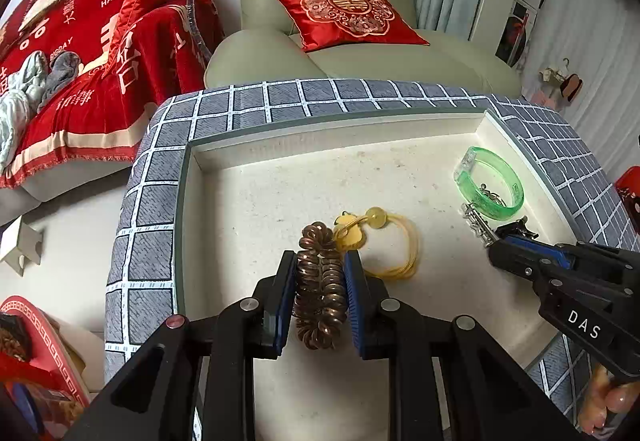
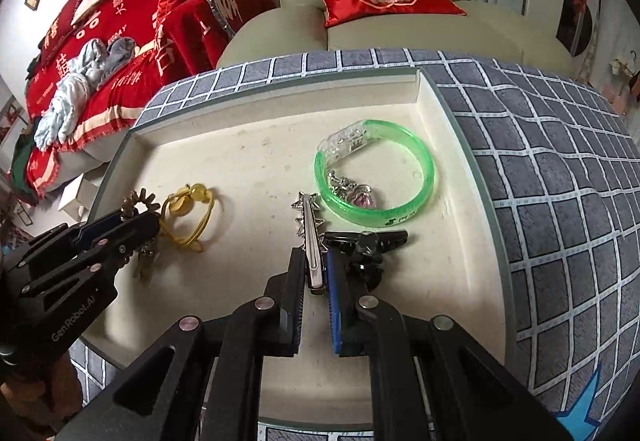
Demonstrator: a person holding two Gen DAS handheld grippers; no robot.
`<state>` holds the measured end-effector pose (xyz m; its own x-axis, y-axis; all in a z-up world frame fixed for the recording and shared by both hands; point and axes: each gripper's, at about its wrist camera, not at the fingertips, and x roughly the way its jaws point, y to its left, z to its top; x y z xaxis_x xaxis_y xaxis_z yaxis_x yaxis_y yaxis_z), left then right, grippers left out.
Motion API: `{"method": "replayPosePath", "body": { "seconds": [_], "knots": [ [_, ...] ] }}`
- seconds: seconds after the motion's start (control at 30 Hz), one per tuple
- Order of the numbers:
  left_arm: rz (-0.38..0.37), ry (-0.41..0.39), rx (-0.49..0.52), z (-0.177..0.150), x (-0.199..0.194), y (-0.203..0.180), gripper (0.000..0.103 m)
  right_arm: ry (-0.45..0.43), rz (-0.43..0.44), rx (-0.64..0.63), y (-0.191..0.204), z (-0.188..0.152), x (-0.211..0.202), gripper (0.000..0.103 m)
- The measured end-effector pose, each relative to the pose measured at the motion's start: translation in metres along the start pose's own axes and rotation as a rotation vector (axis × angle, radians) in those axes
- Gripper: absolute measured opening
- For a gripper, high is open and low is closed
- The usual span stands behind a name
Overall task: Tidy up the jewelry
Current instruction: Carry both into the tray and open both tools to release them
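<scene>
My left gripper [image 1: 320,261] is shut on a bronze coil hair tie [image 1: 320,285], held just over the cream tray [image 1: 280,177]. It shows again at the left of the right wrist view, left gripper [image 2: 136,221]. My right gripper [image 2: 314,257] is shut on a silver spiked hair clip [image 2: 310,237], its tip low over the tray; it enters the left wrist view as right gripper [image 1: 496,245]. A yellow cord bracelet [image 1: 394,245] with a bead lies beside the coil. A green bangle [image 2: 376,169] rests at the tray's right, with a small silver charm [image 2: 356,193] inside it. A black clip [image 2: 366,245] lies by the right fingers.
The tray sits on a stool covered in grey checked fabric [image 2: 540,161]. A green armchair [image 1: 360,57] with a red cushion [image 1: 348,13] stands behind. A sofa under a red blanket [image 1: 88,73] is at the left. A hand's fingers [image 1: 604,405] show at the lower right.
</scene>
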<state>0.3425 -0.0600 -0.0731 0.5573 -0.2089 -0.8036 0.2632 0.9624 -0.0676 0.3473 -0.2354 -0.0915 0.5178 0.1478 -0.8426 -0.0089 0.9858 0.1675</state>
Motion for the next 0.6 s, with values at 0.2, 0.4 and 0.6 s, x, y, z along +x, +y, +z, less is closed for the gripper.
{"method": "replayPosePath", "body": {
  "seconds": [0.2,0.4,0.6],
  "knots": [
    [0.017,-0.016,0.02,-0.003,-0.003,-0.002,0.04,0.001,0.037,0.026,-0.002,-0.001,-0.004,0.014],
    [0.019,-0.032,0.011,-0.004,-0.006,-0.004,0.04,-0.058,0.091,0.054,-0.002,-0.004,-0.03,0.069],
    [0.07,-0.066,-0.006,-0.004,-0.012,-0.003,0.084,-0.093,0.12,0.089,-0.006,-0.009,-0.052,0.069]
  ]
}}
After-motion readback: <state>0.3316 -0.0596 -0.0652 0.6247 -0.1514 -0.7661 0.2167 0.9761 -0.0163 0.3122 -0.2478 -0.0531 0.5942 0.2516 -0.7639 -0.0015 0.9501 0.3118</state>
